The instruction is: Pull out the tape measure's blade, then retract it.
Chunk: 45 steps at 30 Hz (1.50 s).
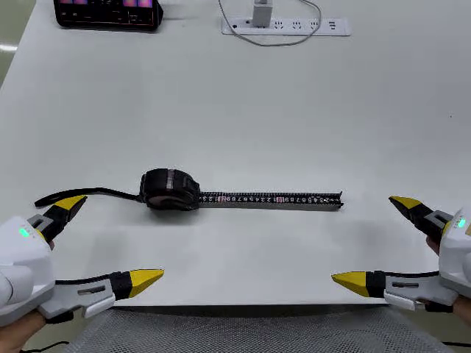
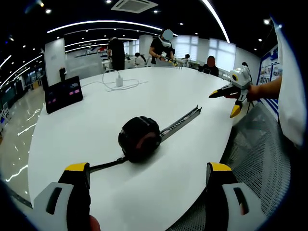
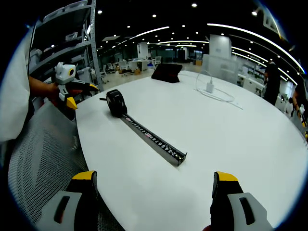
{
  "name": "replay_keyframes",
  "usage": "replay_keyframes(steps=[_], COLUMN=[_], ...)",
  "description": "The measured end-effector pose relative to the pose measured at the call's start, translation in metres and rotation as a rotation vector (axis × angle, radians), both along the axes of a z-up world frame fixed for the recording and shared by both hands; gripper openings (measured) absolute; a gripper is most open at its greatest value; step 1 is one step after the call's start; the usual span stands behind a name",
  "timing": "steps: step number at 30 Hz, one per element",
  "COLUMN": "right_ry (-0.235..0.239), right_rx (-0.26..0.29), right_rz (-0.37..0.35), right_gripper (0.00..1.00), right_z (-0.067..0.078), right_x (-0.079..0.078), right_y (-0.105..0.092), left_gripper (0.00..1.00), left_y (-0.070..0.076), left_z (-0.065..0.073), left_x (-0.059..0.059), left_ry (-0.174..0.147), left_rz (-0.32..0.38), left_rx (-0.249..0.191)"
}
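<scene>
A black tape measure (image 1: pixel 170 190) lies on the white table (image 1: pixel 243 110), its blade (image 1: pixel 271 199) pulled out to the right and its black strap (image 1: pixel 73 195) trailing left. My left gripper (image 1: pixel 110 239) stands open near the front left edge, apart from the case (image 2: pixel 140 138). My right gripper (image 1: pixel 386 243) is open at the front right, short of the blade tip (image 3: pixel 179 157). In the left gripper view the blade (image 2: pixel 180 122) runs toward the right gripper (image 2: pixel 230 98). The right gripper view has the case (image 3: pixel 116 102) far along the blade (image 3: pixel 151 137), with the left gripper (image 3: pixel 77 94) beyond.
A white power strip (image 1: pixel 287 26) with a plugged charger and cable lies at the table's far edge, a black device with a lit screen (image 1: pixel 109 12) at the far left. A grey mesh surface (image 1: pixel 243 331) sits below the front edge. People stand in the background (image 2: pixel 163 45).
</scene>
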State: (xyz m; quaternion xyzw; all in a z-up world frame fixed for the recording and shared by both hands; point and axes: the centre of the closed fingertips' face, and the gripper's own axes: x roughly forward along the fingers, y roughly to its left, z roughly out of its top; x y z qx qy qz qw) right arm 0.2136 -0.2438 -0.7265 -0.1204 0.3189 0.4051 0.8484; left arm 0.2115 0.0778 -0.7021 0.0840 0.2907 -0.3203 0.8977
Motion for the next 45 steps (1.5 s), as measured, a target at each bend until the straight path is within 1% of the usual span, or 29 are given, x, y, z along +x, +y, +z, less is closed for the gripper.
replay_keyframes(steps=[7, 12, 20, 23, 24, 25, 27, 30, 39, 43, 45], right_ry=[0.001, -0.004, -0.004, -0.007, -0.009, -0.011, -0.012, -0.013, -0.012, -0.014, -0.016], right_rx=[-0.002, 0.002, -0.001, -0.001, -0.002, -0.008, -0.017, -0.015, -0.020, -0.021, -0.027], right_rz=[0.000, -0.004, 0.004, 0.001, 0.001, 0.004, 0.010, 0.010, 0.011, 0.012, 0.020], right_gripper=[0.99, 0.99, 0.99, 0.99, 0.99, 0.99, 0.99, 0.99, 0.99, 0.99, 0.99], right_z=[0.000, 0.002, 0.001, 0.002, 0.002, 0.002, 0.001, 0.001, 0.000, -0.001, -0.001], right_x=[0.000, 0.001, 0.000, 0.001, 0.002, 0.003, 0.003, 0.003, 0.004, 0.007, 0.008], right_y=[0.000, 0.001, 0.001, 0.001, 0.000, 0.000, -0.001, -0.001, -0.004, -0.006, -0.006], left_gripper=[0.98, 0.98, 0.98, 0.98, 0.98, 0.98, 0.99, 0.99, 0.99, 0.99, 0.99], left_y=[0.000, -0.001, 0.001, 0.000, -0.001, -0.002, -0.002, -0.003, -0.004, -0.006, -0.009], left_z=[0.000, 0.002, 0.000, 0.001, 0.001, 0.000, 0.000, 0.002, 0.001, 0.002, 0.001], left_x=[0.000, 0.000, 0.001, 0.002, 0.003, 0.003, 0.004, 0.005, 0.004, 0.006, 0.008], left_ry=[0.004, 0.000, 0.004, -0.001, 0.007, 0.010, 0.005, 0.006, 0.006, 0.001, 0.013], left_rz=[0.000, 0.002, 0.009, 0.009, 0.009, 0.009, 0.005, 0.006, 0.010, 0.015, 0.018], left_rx=[-0.002, -0.003, -0.001, 0.002, -0.008, -0.008, 0.001, -0.007, -0.013, -0.016, -0.028])
